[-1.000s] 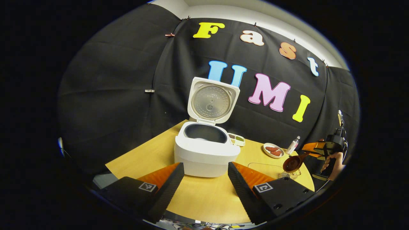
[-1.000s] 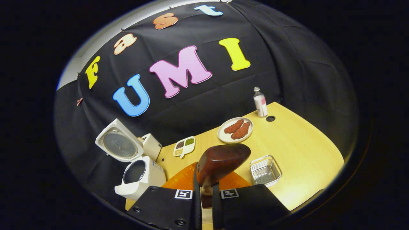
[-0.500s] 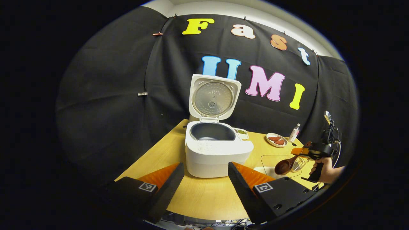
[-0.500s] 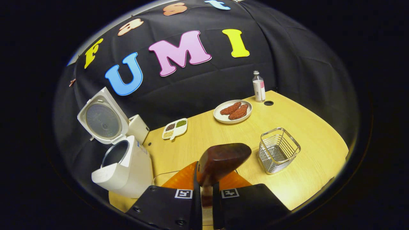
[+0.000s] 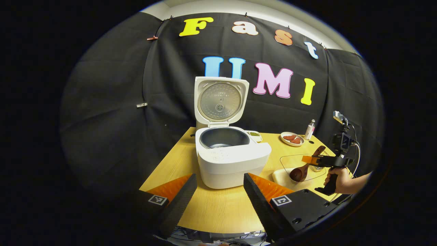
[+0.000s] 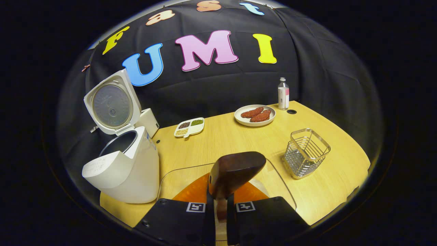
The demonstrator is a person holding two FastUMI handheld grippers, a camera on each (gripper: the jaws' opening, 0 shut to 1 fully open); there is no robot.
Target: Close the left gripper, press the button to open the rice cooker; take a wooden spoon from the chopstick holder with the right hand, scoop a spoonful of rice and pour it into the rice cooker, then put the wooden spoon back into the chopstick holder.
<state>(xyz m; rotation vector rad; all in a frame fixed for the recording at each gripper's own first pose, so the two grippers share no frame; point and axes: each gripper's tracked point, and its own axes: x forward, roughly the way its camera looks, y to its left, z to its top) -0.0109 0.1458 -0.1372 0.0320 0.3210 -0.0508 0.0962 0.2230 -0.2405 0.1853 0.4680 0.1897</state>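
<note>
Pale yellow wood, the round-edged table (image 6: 239, 136) carried everything. Largest on it, the white rice cooker (image 5: 232, 160) stood with its hinged lid raised upright and its dark pot bare, so I judged the button press done. Next came the clear, glass-rimmed rice container (image 5: 290, 176) near the cooker, then the wire chopstick holder (image 6: 306, 153) beside it, with no utensil in it. My right gripper (image 6: 221, 212) had its fingers pinched tight on the handle of the dark brown wooden spoon (image 6: 235, 171), whose bowl hung low over the container. My left gripper (image 5: 218, 196) hung wide apart, holding nothing, before the cooker. Scooping, pouring and returning the spoon were, I judged, not yet done.
</note>
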